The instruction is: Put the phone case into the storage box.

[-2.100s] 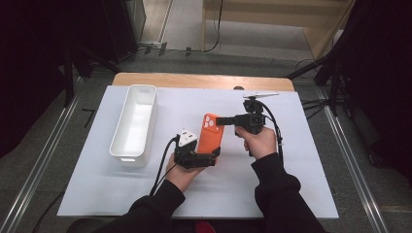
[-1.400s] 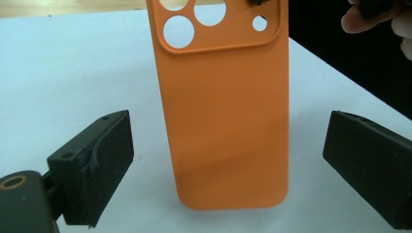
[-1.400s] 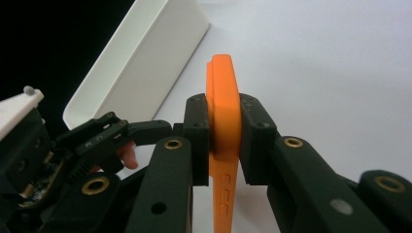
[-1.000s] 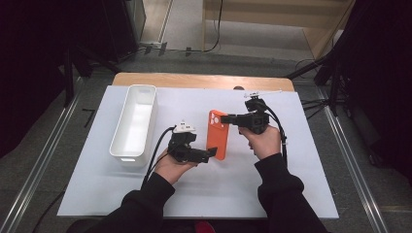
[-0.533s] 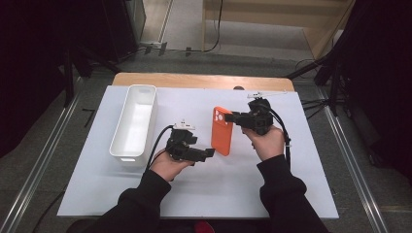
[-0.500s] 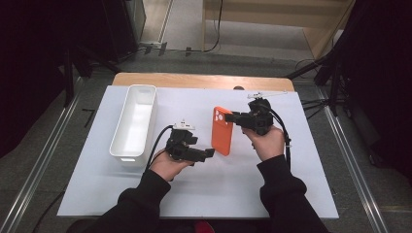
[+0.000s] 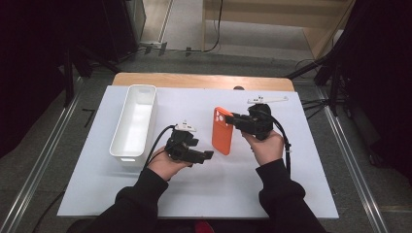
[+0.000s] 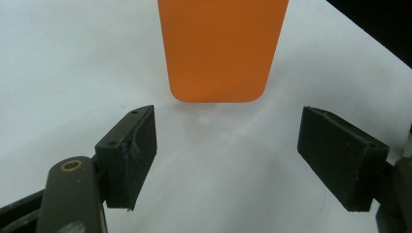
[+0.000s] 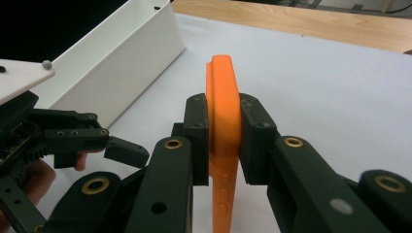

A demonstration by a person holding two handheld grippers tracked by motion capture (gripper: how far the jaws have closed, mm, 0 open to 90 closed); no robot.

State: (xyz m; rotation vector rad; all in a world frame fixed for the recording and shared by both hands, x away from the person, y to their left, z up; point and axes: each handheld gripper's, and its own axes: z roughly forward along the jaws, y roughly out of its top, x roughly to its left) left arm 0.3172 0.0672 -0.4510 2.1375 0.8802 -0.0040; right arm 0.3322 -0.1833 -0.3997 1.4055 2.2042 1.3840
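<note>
An orange phone case (image 7: 222,138) stands on edge above the white mat, with my right gripper (image 7: 232,119) shut on its upper part. In the right gripper view both pads (image 9: 197,131) press the case (image 9: 223,92) from either side. My left gripper (image 7: 206,155) sits just left of the case, level with its lower end. Its jaws have just been moving and now stand wide apart (image 8: 226,155) with nothing between them. The case's rounded end (image 8: 222,48) hangs beyond its tips. The left gripper (image 9: 121,150) also appears in the right gripper view at lower left.
A long white bin (image 7: 136,121) lies on the mat's left side, its wall (image 9: 121,73) close behind the left gripper. The white mat (image 7: 194,194) covers a wooden table (image 7: 204,81). Dark stands and cables ring the table.
The left gripper, earlier on the case's lower end, has let go and drawn back to the left. The right gripper has lifted the case slightly and tilted it upright.
</note>
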